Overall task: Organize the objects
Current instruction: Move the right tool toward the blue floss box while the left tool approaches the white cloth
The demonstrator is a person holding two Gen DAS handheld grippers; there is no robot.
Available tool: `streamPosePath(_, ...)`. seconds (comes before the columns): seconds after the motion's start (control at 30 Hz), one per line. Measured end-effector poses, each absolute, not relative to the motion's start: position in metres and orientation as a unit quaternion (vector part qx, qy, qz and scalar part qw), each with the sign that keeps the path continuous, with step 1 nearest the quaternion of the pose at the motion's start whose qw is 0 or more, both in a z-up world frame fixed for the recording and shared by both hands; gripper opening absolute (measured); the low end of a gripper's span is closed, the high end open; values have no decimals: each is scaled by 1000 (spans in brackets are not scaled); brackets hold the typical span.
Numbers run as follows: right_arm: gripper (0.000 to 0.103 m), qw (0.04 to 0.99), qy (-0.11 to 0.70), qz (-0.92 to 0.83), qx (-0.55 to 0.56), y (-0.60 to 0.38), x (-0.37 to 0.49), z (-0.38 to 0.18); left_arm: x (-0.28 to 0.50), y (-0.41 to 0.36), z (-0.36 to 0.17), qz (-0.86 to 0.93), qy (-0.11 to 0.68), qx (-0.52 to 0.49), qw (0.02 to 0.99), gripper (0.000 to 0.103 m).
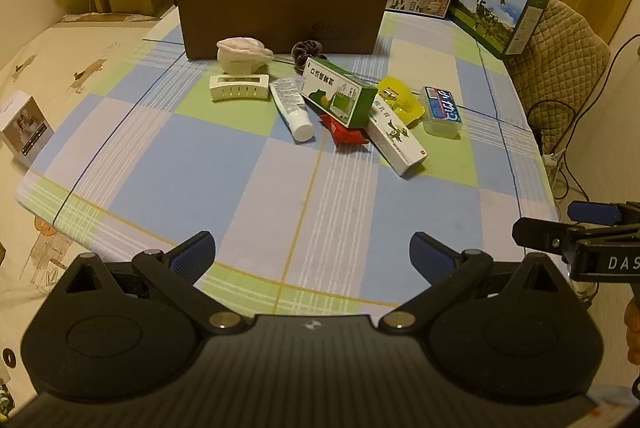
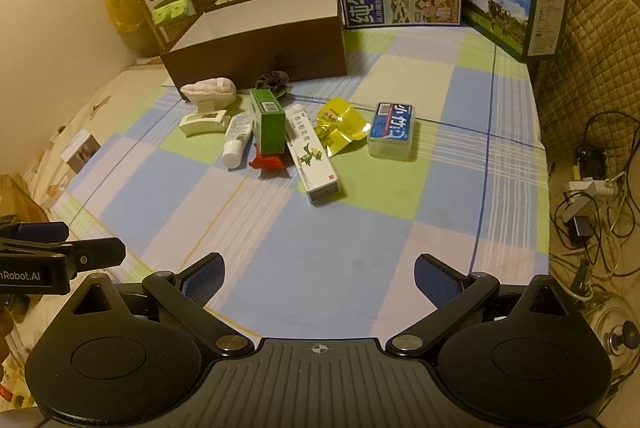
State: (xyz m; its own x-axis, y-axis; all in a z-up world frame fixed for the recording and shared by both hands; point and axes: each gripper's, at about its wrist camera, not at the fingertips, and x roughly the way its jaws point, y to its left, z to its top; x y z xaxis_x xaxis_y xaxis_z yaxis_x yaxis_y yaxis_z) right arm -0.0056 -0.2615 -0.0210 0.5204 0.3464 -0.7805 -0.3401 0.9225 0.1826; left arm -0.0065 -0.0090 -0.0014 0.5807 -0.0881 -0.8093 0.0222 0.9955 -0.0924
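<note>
Two hand-held grippers hover at the near edge of a checked-cloth worktop, jaws spread wide and empty on both the left gripper and the right gripper. The clutter to be organized lies straight ahead and well apart from both, just in front of the open brown box. The long white ointment carton runs lengthwise toward the right gripper, its end nearest those jaws; the white tube, left of the green carton, points toward the left gripper. Both tools sit level, aimed at the box.
</note>
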Motion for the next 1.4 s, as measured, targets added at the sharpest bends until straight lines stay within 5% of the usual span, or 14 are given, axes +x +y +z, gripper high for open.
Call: streamPosePath(1.4, 99, 871, 454, 185, 18, -261, 16, -24, 28, -9, -3, -46, 467, -24, 883, 102)
